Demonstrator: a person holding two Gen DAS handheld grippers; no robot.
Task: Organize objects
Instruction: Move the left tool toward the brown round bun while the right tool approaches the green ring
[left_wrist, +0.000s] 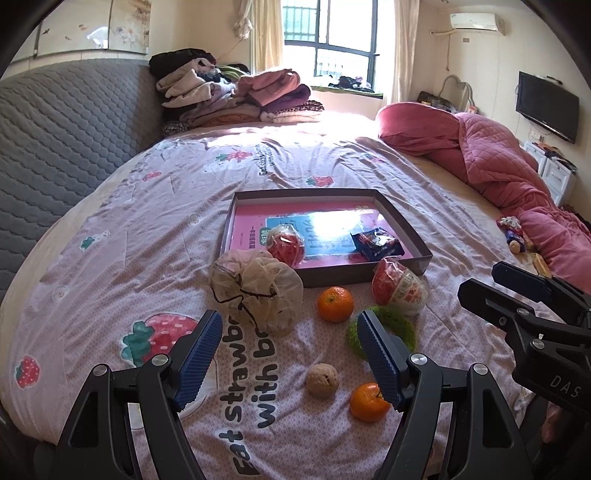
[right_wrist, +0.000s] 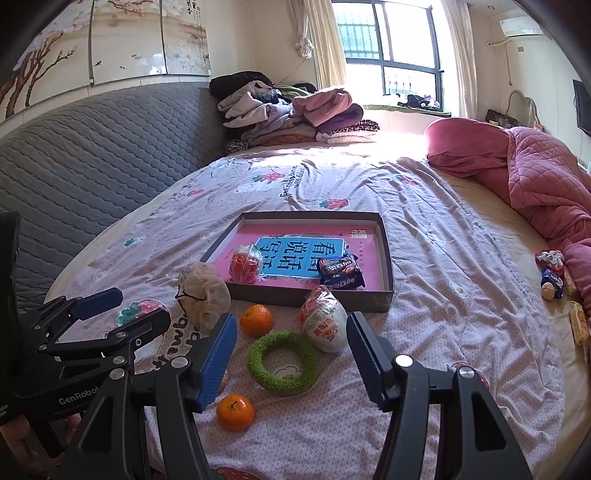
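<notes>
A shallow brown box with a pink book in its bottom lies on the bed, holding a red netted ball and a dark snack packet. In front of it lie a beige mesh pouch, two oranges, a walnut, a green ring and a red-and-white packet. My left gripper and right gripper both hover open, holding nothing.
Folded clothes are stacked at the far side under the window. A pink quilt runs along the right edge, with small snacks and a toy beside it. A grey padded headboard borders the left.
</notes>
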